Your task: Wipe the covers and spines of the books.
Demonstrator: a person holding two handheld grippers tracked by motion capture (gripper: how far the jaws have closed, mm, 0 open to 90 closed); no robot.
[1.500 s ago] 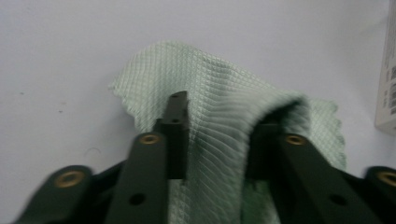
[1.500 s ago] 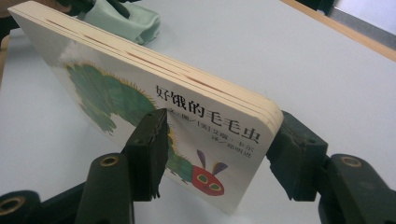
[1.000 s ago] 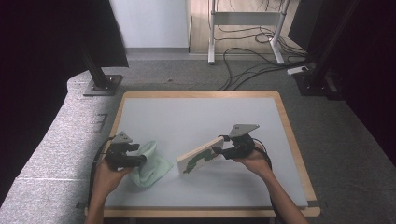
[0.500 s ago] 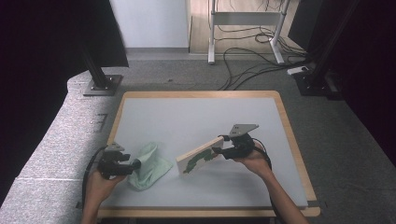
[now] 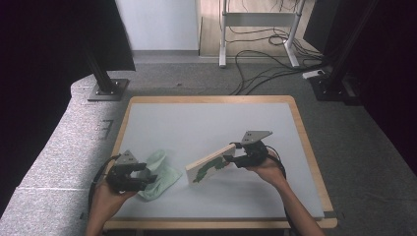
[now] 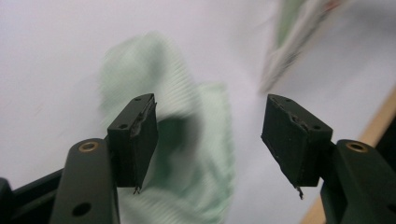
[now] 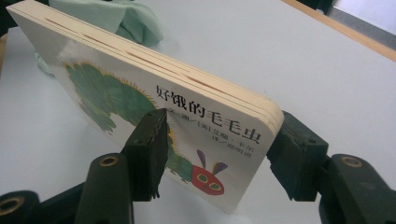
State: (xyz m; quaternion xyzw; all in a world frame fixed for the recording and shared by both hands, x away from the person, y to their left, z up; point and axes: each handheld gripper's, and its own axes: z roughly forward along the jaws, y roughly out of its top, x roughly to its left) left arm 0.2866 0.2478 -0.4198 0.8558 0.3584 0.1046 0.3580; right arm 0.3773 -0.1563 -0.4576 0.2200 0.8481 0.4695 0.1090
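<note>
A pale green cloth (image 5: 162, 169) lies crumpled on the grey mat at the near left. My left gripper (image 5: 146, 177) hovers at the cloth's left edge, its jaws apart and empty. In the left gripper view that gripper (image 6: 210, 135) stands open above the blurred cloth (image 6: 205, 177). My right gripper (image 5: 235, 160) is shut on one end of a board book (image 5: 210, 166), which it holds tilted on its long edge above the mat. In the right gripper view the jaws (image 7: 219, 149) clamp the book (image 7: 140, 88) across its thickness, over the caterpillar picture on its cover.
The grey mat (image 5: 206, 123) sits in a wooden table frame (image 5: 305, 142). Past the table's far edge are a stand base (image 5: 105, 88) and floor cables (image 5: 265, 73). The cloth (image 7: 126, 18) shows behind the book in the right gripper view.
My left hand has drawn back from over the cloth toward the near left corner, then shifted slightly right. The right gripper and the book have kept still.
</note>
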